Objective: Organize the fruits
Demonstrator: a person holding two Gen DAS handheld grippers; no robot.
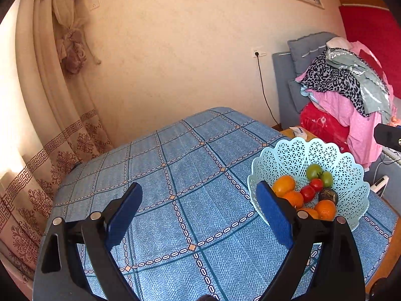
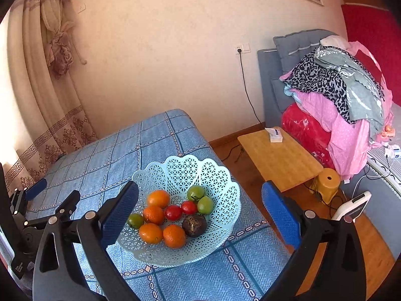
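A pale blue lattice basket [image 2: 220,183] stands on the table with the blue checked cloth [image 2: 105,160]. It holds several oranges [image 2: 151,232], red tomatoes [image 2: 173,212], green tomatoes [image 2: 196,192] and one dark brown fruit [image 2: 194,224]. My right gripper [image 2: 200,215] is open and empty, above the basket's near side. The basket also shows in the left wrist view [image 1: 295,155], at the right. My left gripper [image 1: 198,215] is open and empty over bare cloth [image 1: 175,175], left of the basket. The left gripper also shows at the left edge of the right wrist view [image 2: 37,195].
A low bamboo table [image 2: 280,160] with a tissue box [image 2: 274,135] stands right of the table. A yellow stool [image 2: 325,183] sits under it. A pile of clothes [image 2: 333,95] lies on a grey sofa. Curtains [image 2: 50,87] hang at the left, and a cable runs down the wall.
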